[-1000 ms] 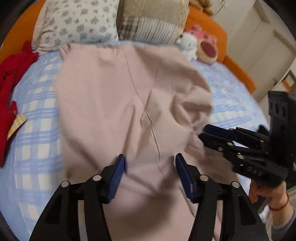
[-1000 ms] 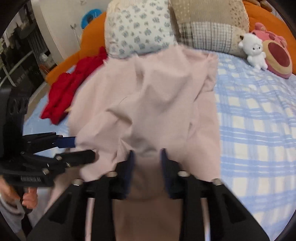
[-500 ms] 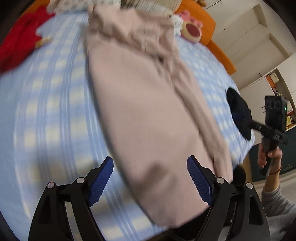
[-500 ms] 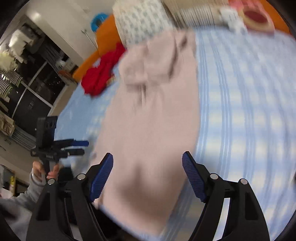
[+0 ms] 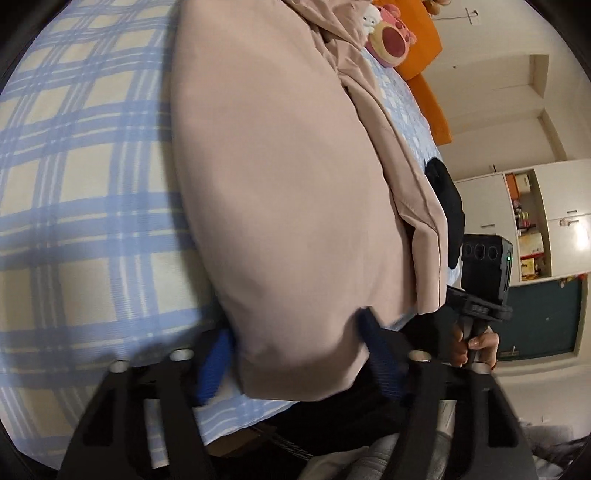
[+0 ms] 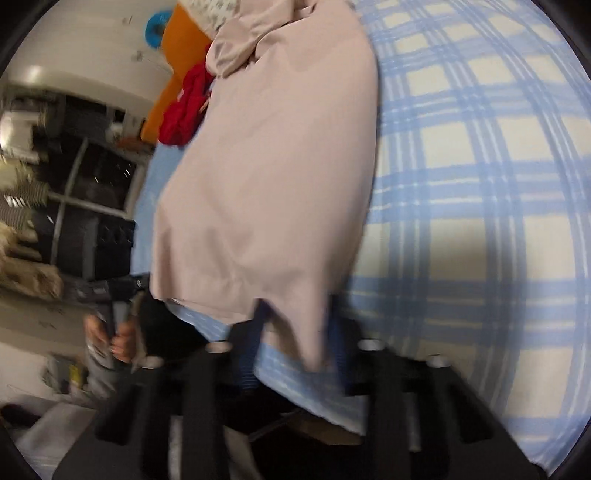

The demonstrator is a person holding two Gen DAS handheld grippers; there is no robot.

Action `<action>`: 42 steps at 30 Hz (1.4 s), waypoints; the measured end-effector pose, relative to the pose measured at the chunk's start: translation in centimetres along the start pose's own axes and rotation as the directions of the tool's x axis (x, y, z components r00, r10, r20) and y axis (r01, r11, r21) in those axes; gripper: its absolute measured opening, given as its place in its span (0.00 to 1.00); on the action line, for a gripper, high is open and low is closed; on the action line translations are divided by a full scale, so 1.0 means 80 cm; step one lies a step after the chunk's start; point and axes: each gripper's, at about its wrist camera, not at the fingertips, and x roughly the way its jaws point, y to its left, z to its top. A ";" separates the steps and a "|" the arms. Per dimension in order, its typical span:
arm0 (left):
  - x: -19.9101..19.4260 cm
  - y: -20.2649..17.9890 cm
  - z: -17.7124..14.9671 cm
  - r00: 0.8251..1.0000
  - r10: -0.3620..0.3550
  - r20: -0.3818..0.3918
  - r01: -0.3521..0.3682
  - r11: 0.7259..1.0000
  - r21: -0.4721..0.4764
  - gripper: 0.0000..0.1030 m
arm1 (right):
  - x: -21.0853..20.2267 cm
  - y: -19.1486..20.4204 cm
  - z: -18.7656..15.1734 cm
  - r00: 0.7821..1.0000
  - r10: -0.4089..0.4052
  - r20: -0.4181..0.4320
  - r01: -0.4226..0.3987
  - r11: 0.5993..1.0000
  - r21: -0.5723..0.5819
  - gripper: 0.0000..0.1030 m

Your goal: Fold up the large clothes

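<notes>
A large pale pink garment [image 5: 280,177] lies lengthwise on the blue-checked bed [image 5: 74,184], its near end at the bed's front edge. My left gripper [image 5: 295,354] is open, its blue pads either side of the garment's near left corner, which lies between them. In the right wrist view the same garment [image 6: 266,166] runs away from me. My right gripper [image 6: 295,343] is open with the garment's near right corner hanging between its pads. The picture there is blurred. The other gripper's handle [image 5: 480,280] shows at right in the left wrist view.
A red garment [image 6: 184,110] lies at the bed's far left by the orange headboard [image 6: 173,66]. Pink and white plush toys [image 5: 388,33] sit at the far end. A black cloth [image 5: 448,199] lies at the bed's right edge. Cupboards [image 5: 535,221] stand beyond.
Both grippers opened, pulled back to the bed's near edge and closed partway around the garment's near corners. The garment now lies stretched out flat and long.
</notes>
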 end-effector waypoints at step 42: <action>-0.086 0.004 0.335 0.977 -0.147 0.155 0.162 0.982 -0.094 0.24 | -0.021 0.083 0.337 0.946 -0.107 0.307 0.164 0.973 -0.164 0.85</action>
